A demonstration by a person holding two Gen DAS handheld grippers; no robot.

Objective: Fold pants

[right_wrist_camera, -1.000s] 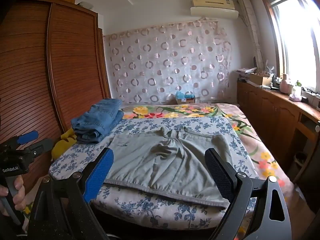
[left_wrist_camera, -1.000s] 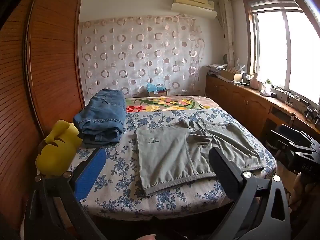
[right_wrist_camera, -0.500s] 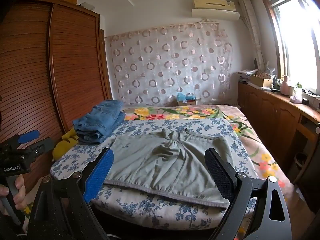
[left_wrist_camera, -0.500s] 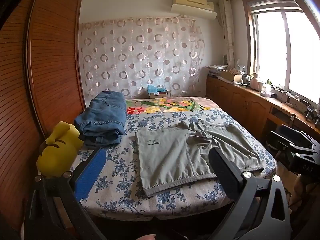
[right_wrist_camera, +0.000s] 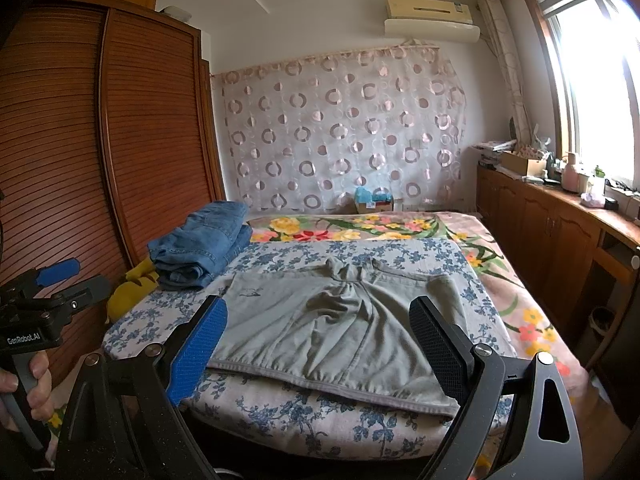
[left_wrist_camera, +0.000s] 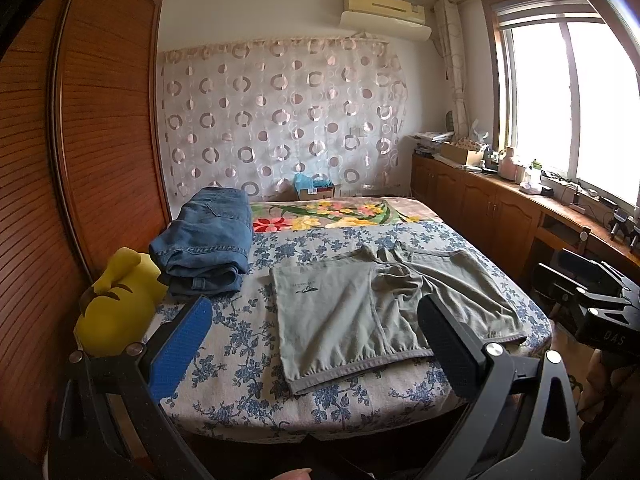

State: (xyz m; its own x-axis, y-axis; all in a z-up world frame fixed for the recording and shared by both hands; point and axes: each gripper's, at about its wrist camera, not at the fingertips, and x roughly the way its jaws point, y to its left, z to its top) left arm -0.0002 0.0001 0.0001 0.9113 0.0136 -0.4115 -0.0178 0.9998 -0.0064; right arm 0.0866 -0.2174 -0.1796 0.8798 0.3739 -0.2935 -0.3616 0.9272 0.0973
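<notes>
Grey-green pants (left_wrist_camera: 376, 312) lie spread flat on the bed, waistband along the near edge, crotch bunched in the middle; they also show in the right wrist view (right_wrist_camera: 340, 332). My left gripper (left_wrist_camera: 316, 320) is open and empty, held back from the bed's near left corner. My right gripper (right_wrist_camera: 320, 324) is open and empty, in front of the waistband, apart from it. The left gripper also appears at the left of the right wrist view (right_wrist_camera: 56, 280), held by a hand.
Folded blue jeans (left_wrist_camera: 208, 240) lie at the bed's far left. A yellow plush toy (left_wrist_camera: 116, 304) sits by the wooden wardrobe (left_wrist_camera: 100, 140). The floral bedspread (left_wrist_camera: 240, 360) covers the bed. Wooden cabinets (left_wrist_camera: 500, 208) run along the right under the window.
Both grippers have drawn slightly back and up from the bed, staying open. The pants have not moved.
</notes>
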